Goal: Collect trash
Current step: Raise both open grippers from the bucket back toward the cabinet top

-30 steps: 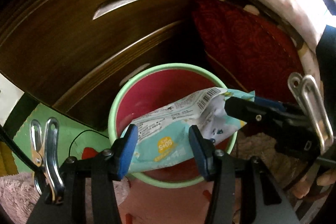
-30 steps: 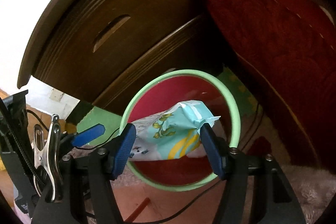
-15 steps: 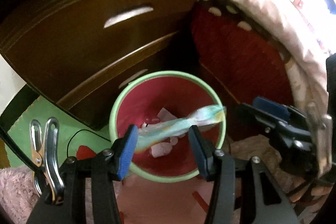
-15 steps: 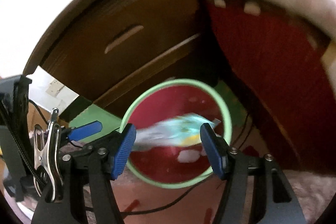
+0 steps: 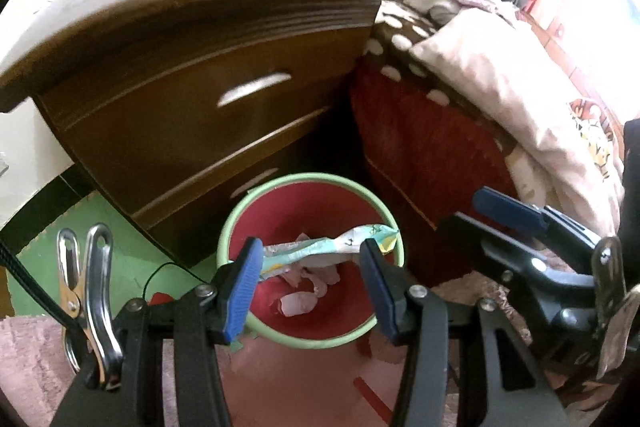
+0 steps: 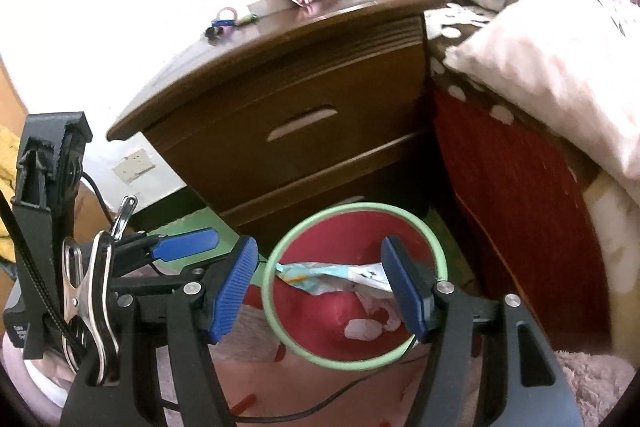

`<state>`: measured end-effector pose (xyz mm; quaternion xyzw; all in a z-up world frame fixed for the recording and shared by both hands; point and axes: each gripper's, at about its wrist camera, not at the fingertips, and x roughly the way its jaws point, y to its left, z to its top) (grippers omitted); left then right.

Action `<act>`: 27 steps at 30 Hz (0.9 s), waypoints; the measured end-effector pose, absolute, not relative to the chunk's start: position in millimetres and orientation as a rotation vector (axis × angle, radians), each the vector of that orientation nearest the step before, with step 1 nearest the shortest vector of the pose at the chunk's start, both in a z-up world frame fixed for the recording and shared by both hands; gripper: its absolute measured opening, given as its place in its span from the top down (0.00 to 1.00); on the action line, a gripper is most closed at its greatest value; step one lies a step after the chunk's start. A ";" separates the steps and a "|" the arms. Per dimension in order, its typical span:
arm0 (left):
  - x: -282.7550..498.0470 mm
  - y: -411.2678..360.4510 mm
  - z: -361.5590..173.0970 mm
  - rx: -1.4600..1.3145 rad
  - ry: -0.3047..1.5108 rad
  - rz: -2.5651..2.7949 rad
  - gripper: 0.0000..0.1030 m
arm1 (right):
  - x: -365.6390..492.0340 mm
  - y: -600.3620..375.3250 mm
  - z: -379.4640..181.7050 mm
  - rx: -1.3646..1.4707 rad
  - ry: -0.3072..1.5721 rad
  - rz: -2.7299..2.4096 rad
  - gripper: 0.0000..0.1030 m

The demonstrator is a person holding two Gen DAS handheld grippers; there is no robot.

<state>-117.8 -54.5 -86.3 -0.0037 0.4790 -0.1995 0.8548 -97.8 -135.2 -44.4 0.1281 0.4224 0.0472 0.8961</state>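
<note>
Bin [image 5: 390, 217] red inside, green rim; wrapper [image 5: 320, 251] pale blue, yellow; nightstand [image 5: 180, 115] dark brown

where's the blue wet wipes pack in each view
Left wrist: pack lies in the bin, lower centre.
Right wrist: pack in the bin, lower centre.
Shared landmark: the nightstand behind the bin.

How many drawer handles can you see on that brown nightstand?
2. One pale handle sits in the middle of the upper drawer of the nightstand; a second peeks out on the lower drawer, just above the bin's rim, partly hidden.
</note>
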 end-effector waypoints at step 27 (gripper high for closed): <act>-69.9 6.7 47.5 -0.074 0.802 -0.313 0.49 | -63.5 -129.8 49.4 0.225 0.717 0.148 0.36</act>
